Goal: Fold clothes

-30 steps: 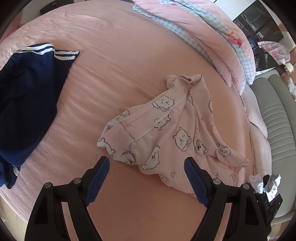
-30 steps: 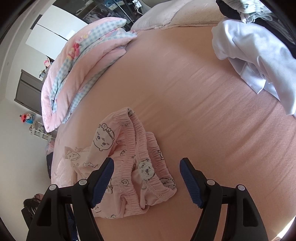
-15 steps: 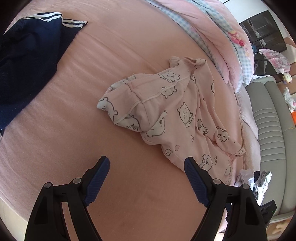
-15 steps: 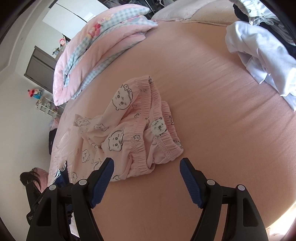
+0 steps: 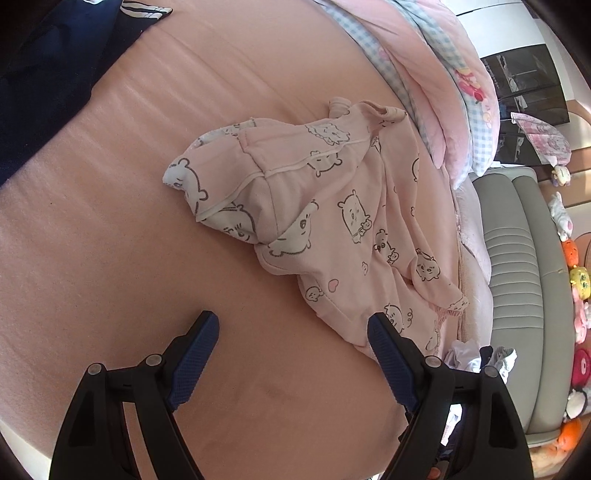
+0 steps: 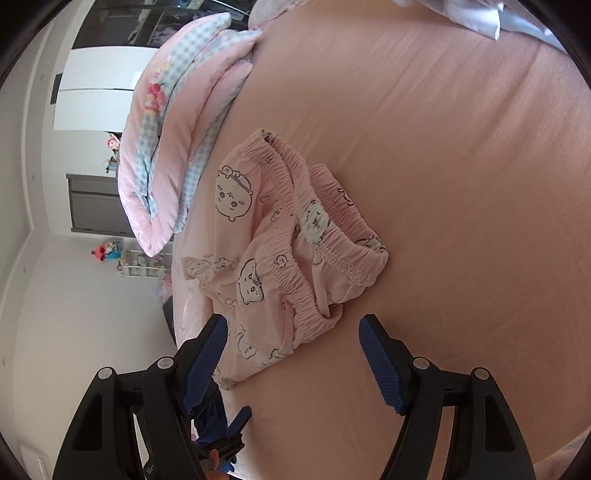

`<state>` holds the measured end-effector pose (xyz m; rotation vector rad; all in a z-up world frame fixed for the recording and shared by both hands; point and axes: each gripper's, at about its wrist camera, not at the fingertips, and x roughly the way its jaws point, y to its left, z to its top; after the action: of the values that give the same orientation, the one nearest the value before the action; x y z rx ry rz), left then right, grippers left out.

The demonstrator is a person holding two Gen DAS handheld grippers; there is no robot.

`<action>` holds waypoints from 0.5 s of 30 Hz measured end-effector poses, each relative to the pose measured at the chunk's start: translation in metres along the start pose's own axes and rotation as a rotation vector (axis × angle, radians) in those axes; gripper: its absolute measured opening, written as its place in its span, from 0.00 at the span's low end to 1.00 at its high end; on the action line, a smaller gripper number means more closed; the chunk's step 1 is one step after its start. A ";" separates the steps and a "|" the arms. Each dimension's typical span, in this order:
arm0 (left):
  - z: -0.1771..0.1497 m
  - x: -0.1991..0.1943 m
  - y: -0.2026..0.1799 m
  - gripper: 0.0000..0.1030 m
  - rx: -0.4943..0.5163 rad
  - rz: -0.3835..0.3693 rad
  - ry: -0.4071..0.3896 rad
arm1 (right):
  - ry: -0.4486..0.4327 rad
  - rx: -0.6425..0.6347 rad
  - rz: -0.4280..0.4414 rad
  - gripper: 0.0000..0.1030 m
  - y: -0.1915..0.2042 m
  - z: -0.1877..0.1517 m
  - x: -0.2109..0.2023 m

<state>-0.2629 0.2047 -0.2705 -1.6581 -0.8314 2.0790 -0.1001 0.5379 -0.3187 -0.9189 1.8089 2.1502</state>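
A pink garment printed with cartoon bears (image 5: pixel 332 221) lies crumpled on the pink bed sheet (image 5: pixel 110 240). In the right wrist view its elastic waistband end (image 6: pixel 295 236) faces me, bunched in folds. My left gripper (image 5: pixel 291 332) hovers open just short of the garment's near hem, nothing between its blue pads. My right gripper (image 6: pixel 291 332) is open too, low over the waistband end; the lowest folds of cloth lie between its fingertips, untouched by the pads. The left gripper's blue finger (image 6: pixel 221 424) shows at the bottom of the right wrist view.
A folded pink and blue-checked quilt (image 5: pixel 443 85) lies along the bed's far side beyond the garment. A dark navy garment with white stripes (image 5: pixel 44 74) sits at the left, white clothing (image 6: pixel 480 14) at the far end. A grey couch (image 5: pixel 517 277) with plush toys stands beside the bed.
Both grippers have sunk and rolled. The garment has shifted up and away from the left gripper's fingertips, while the right gripper has come closer to the waistband. Jaws unchanged.
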 end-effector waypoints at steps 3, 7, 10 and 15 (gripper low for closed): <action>0.002 0.001 0.005 0.80 -0.023 -0.032 0.007 | -0.015 0.051 0.000 0.71 -0.008 0.002 0.005; 0.009 0.006 0.012 0.80 -0.064 -0.094 0.018 | -0.030 0.070 0.009 0.71 -0.007 0.005 0.013; 0.015 0.010 0.016 0.80 -0.095 -0.137 0.019 | -0.041 0.063 0.007 0.71 -0.006 0.007 0.018; 0.025 0.015 0.019 0.80 -0.117 -0.169 0.010 | -0.061 0.028 -0.005 0.71 -0.003 0.013 0.027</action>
<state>-0.2893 0.1941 -0.2904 -1.5934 -1.0691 1.9393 -0.1244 0.5441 -0.3358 -0.8409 1.8018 2.1200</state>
